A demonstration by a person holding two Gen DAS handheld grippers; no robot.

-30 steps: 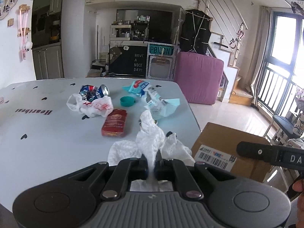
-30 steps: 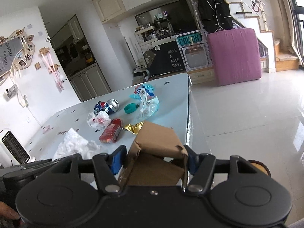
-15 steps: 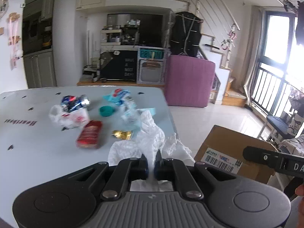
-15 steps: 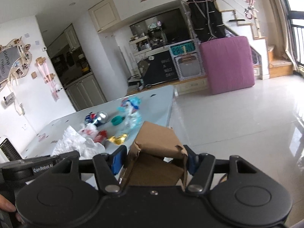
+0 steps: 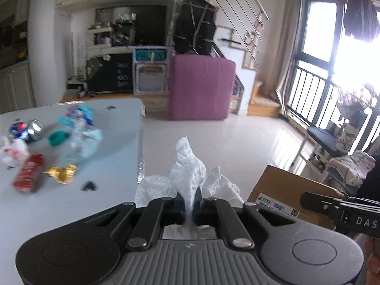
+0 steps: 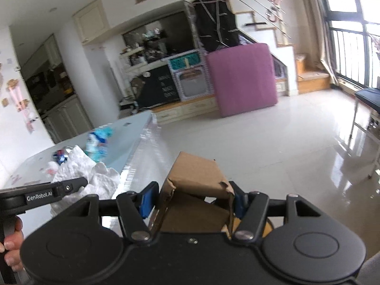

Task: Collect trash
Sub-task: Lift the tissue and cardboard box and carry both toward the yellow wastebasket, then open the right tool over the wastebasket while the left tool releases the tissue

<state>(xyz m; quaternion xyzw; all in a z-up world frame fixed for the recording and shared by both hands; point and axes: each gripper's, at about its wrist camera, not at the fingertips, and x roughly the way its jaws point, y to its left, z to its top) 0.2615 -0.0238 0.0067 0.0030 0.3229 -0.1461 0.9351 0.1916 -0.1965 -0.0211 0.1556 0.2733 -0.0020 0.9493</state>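
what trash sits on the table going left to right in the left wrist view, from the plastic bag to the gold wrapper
white plastic bag → red packet → teal lid → gold wrapper. The crushed can overlaps the bag's span, so it is left out.

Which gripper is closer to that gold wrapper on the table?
Left. The left gripper, clamping white tissue, sits just past the table's edge from the gold wrapper. The right gripper, holding a cardboard box, is farther off over the floor.
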